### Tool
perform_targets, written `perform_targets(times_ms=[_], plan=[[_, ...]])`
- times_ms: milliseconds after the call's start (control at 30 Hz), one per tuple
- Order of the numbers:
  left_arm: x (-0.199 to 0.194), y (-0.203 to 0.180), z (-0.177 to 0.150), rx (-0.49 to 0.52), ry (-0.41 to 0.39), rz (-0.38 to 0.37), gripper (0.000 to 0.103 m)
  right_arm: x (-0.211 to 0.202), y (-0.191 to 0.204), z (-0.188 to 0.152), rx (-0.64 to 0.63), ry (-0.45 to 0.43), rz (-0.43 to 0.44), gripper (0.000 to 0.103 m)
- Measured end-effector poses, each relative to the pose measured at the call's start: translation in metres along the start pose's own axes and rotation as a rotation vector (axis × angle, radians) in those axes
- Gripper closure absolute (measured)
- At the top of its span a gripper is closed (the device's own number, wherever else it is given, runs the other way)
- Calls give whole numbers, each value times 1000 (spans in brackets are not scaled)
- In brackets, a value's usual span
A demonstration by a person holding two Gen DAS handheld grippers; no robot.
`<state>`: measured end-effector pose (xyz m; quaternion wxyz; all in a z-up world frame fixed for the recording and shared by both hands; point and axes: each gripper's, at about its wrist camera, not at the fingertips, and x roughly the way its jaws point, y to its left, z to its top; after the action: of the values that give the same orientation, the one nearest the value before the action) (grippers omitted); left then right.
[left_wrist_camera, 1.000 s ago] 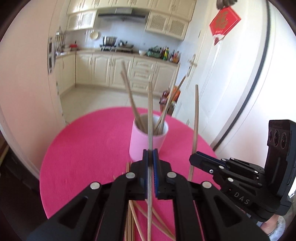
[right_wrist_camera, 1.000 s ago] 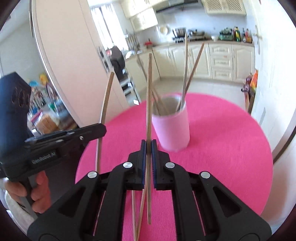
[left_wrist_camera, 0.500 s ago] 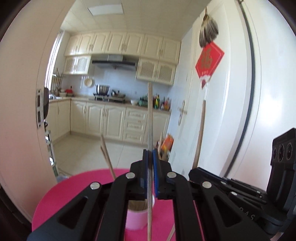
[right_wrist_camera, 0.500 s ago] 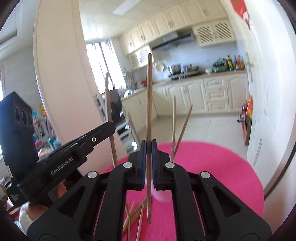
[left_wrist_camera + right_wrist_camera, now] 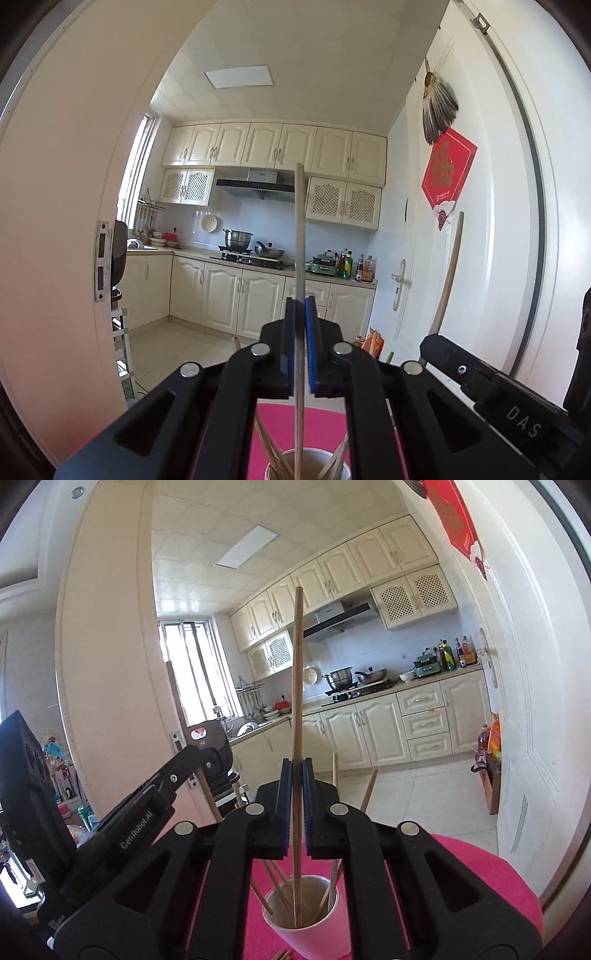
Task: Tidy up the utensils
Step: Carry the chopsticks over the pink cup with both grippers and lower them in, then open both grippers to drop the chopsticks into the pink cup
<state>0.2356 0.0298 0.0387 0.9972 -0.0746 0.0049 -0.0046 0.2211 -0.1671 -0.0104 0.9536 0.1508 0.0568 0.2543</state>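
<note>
Holding one chopstick (image 5: 300, 236) in my left gripper (image 5: 300, 347), another (image 5: 297, 686) in my right gripper (image 5: 295, 805), above the cup (image 5: 314, 938); several are inside already, strays lie by the table's (image 5: 495, 878) near edge.

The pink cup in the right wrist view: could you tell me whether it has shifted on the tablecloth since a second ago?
Cannot tell: the cup sits lower in the picture, but so does the tablecloth; the view tilted up.
</note>
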Motion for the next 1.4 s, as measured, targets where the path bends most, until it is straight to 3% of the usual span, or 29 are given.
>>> perform_targets(times_ms=[400,467,500,533,1067,1400], plan=[[24,19,-27,-43,160,-28,97,13,11,-17,-35,46,-18,97],[26,21,-28,-52,184,-27,91,12,12,-18,-40,50,-23,97],[27,22,-29,-56,193,-25,79,12,13,-19,-42,54,-24,97],[28,22,-30,-58,203,-25,75,11,13,-20,-42,58,-23,97],[10,28,-28,-34,239,-20,67,12,20,-28,-60,102,-42,97],[-8,32,-20,-30,224,-8,56,4,23,-28,-58,107,-69,95]])
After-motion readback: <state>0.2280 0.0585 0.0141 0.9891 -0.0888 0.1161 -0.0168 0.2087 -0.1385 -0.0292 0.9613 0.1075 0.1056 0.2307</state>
